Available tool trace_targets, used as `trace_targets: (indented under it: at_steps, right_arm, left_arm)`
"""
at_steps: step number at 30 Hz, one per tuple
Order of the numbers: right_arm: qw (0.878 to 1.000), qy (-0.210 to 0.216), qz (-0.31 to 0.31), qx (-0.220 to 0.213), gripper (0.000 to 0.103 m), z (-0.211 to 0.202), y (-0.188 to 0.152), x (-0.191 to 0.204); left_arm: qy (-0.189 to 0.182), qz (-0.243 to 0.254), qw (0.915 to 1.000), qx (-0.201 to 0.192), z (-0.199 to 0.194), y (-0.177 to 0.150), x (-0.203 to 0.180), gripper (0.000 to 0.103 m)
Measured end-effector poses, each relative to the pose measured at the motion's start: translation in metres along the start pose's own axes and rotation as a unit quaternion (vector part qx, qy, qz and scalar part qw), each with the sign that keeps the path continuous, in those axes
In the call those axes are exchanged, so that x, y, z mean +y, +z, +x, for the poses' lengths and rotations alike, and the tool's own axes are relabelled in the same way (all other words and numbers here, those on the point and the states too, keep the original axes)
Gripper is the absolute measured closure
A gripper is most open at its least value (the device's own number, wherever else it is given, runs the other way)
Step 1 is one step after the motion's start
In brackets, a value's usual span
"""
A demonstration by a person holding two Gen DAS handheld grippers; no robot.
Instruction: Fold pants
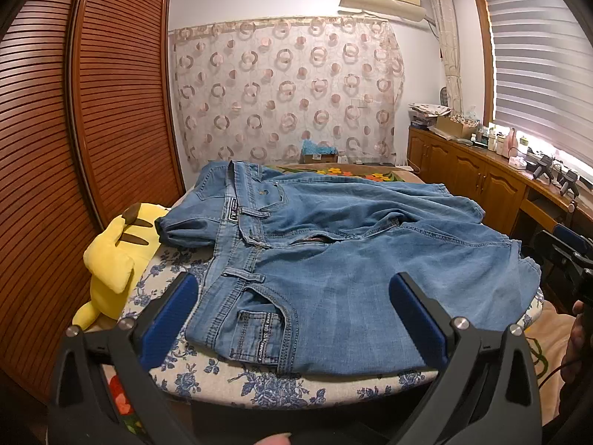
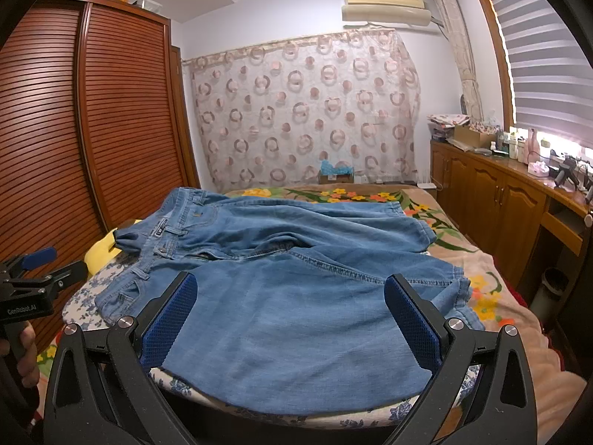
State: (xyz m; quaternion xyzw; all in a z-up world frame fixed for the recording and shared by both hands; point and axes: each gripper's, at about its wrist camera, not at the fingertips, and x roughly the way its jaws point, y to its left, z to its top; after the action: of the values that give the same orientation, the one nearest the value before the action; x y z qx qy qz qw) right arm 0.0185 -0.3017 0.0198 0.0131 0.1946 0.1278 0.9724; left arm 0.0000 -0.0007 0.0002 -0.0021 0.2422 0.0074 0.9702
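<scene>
Blue denim pants (image 1: 333, 259) — lying spread flat on a floral-covered board (image 1: 296, 382) over the bed (image 2: 444, 230), waistband toward a yellow plush toy (image 1: 115, 256). Left gripper (image 1: 292, 319) and right gripper (image 2: 289, 319) — hovering at the pants' near edge, fingers standing wide, holding nothing.

I stand at a board padded in blue-flowered cloth (image 1: 281, 382), set on a bed whose blanket (image 2: 437, 222) is printed with orange and yellow flowers. A pair of light blue jeans (image 1: 333, 244) lies spread flat across the board, waistband toward the wooden wardrobe (image 1: 111, 92). Between board and wardrobe, a yellow plush toy (image 1: 115, 248) rests beside the jeans' waist.
</scene>
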Motion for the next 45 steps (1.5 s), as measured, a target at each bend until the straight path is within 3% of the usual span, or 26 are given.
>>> trace_targets:
  at_steps: [45]
  right_arm:
    - [1.0, 0.0, 0.001, -0.001, 0.0, -0.0004, 0.0001, -0.0001]
  left_arm:
    - [0.004, 0.005, 1.0, -0.006, 0.0002, 0.0006, 0.0016, 0.0]
